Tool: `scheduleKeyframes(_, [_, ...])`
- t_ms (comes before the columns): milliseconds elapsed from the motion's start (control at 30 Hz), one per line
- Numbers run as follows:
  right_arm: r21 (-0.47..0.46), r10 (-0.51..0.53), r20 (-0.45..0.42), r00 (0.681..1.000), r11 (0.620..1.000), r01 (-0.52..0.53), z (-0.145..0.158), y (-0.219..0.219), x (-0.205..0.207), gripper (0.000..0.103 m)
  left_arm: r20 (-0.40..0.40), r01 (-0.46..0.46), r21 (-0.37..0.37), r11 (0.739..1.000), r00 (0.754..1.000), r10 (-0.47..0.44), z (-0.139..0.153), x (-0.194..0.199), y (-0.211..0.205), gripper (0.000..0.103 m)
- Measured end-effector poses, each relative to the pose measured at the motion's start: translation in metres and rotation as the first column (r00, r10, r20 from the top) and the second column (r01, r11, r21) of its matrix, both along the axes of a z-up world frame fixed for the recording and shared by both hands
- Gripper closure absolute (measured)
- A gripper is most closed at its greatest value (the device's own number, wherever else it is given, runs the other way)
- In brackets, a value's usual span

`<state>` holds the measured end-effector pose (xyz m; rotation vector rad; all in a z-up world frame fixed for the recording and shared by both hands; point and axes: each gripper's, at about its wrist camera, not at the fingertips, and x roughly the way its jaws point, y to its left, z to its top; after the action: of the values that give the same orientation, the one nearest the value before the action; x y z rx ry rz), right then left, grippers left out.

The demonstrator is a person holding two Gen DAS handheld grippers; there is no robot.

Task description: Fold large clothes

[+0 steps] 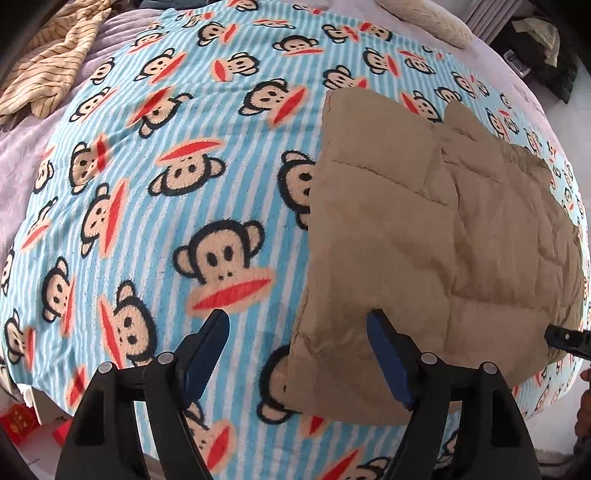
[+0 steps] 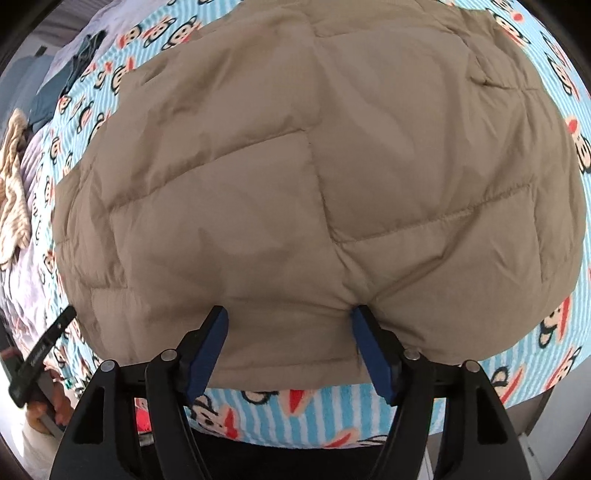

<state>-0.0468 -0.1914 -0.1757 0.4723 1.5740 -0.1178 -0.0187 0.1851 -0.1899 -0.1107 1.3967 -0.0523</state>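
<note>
A tan quilted jacket lies folded into a puffy block on a blue-striped blanket with monkey faces. My left gripper hangs open over the jacket's near left edge, with one finger above the blanket and the other above the tan fabric. In the right wrist view the jacket fills most of the frame. My right gripper stands open over its near hem, and its right fingertip sits at a crease in the cloth. Nothing is gripped by either one. Each gripper also shows at the other view's edge.
A beige striped garment is crumpled on the lilac sheet at the far left. A pale pillow lies at the head of the bed. Dark clothes sit at the blanket's far edge. The bed's near edge drops off below the grippers.
</note>
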Motion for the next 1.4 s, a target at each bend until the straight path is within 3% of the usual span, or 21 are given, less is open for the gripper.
scheduleKeyframes(167, [0.018,0.037,0.023,0.999,0.999,-0.038,0.014,0.001,0.006,0.03,0.011,-0.043,-0.008,0.999,0.999,0.043,0.006,0.0,-0.002,0.023])
scheduleKeyframes(200, [0.018,0.048,0.034,0.998,0.999,-0.049,0.018,0.002,0.008,0.026,0.016,-0.041,-0.004,0.999,0.999,0.041,0.007,0.001,-0.004,0.018])
scheduleKeyframes(233, [0.019,0.056,0.045,0.997,0.998,-0.057,0.021,0.003,0.01,0.022,0.02,-0.04,0.004,0.999,0.999,0.04,0.008,0.001,-0.005,0.0])
scheduleKeyframes(400, [0.035,0.073,0.071,0.995,0.997,-0.075,0.025,0.009,0.012,0.019,0.051,-0.008,0.019,1.0,0.999,0.007,0.009,0.004,-0.011,0.0])
scheduleKeyframes(700, [0.055,0.086,0.119,0.989,0.994,-0.093,0.025,0.028,0.01,0.016,0.023,0.014,-0.079,0.997,1.0,-0.012,-0.01,0.026,0.0,0.0])
scheduleKeyframes(767, [0.05,0.076,0.134,0.988,0.995,-0.084,0.026,0.028,0.008,0.016,0.005,0.02,-0.153,0.988,1.0,-0.02,-0.017,0.031,0.006,0.0])
scheduleKeyframes(900, [0.034,0.074,0.11,0.991,0.996,-0.079,0.023,0.028,0.007,0.016,-0.004,0.066,-0.226,0.972,0.998,-0.069,-0.026,0.038,0.007,0.0])
scheduleKeyframes(1100, [0.03,0.08,0.052,0.995,0.996,-0.081,0.018,0.029,0.004,0.016,-0.074,0.113,-0.398,0.91,0.985,-0.154,-0.061,0.056,-0.008,0.0])
scheduleKeyframes(1333, [0.019,0.098,0.055,0.994,0.995,-0.099,0.022,0.033,0.005,0.016,-0.082,0.134,-0.462,0.877,0.978,-0.193,-0.079,0.069,-0.032,0.0])
scheduleKeyframes(1367, [0.016,0.099,0.06,0.993,0.995,-0.1,0.023,0.034,0.006,0.016,-0.08,0.148,-0.466,0.872,0.975,-0.209,-0.079,0.069,-0.035,0.001])
scheduleKeyframes(1400, [0.014,0.1,0.066,0.993,0.995,-0.101,0.025,0.035,0.006,0.016,-0.071,0.174,-0.47,0.865,0.97,-0.234,-0.077,0.067,-0.042,0.015])
